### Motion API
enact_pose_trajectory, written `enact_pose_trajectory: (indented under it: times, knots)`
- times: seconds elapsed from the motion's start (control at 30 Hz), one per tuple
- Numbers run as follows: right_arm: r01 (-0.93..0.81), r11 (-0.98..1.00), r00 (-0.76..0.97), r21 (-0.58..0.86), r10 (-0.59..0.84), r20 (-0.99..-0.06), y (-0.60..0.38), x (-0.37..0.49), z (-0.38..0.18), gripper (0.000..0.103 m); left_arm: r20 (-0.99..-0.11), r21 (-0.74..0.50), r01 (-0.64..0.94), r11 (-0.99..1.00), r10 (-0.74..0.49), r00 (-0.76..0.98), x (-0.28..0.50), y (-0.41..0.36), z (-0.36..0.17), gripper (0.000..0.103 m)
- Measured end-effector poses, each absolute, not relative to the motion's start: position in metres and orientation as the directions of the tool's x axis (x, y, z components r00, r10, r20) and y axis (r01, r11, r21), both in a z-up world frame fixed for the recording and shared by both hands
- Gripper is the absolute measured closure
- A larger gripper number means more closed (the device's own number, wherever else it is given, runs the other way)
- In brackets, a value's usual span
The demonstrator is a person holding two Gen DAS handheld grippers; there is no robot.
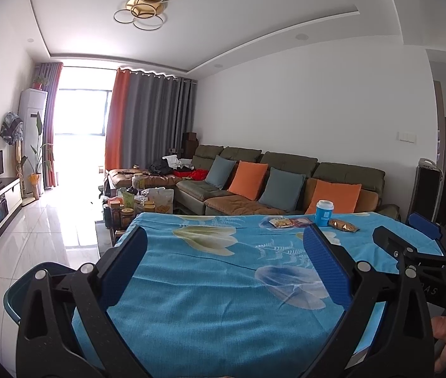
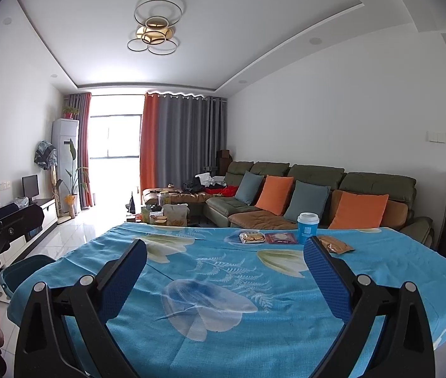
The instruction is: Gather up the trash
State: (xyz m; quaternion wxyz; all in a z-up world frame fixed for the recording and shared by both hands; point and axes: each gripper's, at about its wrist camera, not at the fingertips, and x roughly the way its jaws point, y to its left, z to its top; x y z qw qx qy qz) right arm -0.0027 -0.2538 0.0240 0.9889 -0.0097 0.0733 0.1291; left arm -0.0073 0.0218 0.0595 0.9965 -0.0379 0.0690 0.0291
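On my counter point(image 2: 191, 330) (blue floral cloth), far edge: cup point(image 2: 307, 227), two clear wrappers point(image 2: 251, 237), brown packet point(image 2: 334, 245), well ahead of me. Left hand-held gripper point(image 1: 226, 239): released, empty. Right hand-held gripper point(image 2: 225, 249): likewise. Bin point(image 2: 22, 272) at left.

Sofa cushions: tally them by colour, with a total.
Orange cushions: 2, the first and the second
Blue-grey cushions: 2, the first and the second
Total: 4 cushions on the sofa
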Motion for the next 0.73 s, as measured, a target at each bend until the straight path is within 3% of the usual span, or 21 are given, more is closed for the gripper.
enact_pose_trajectory:
  times: [0.73]
  knots:
    - [-0.211,0.977,0.962,0.024,0.212,-0.175,-0.280,0.023,0.023,0.007,-0.188,-0.042,-0.070,0.997,0.061,0.980,0.018,0.025,0.055,0.006]
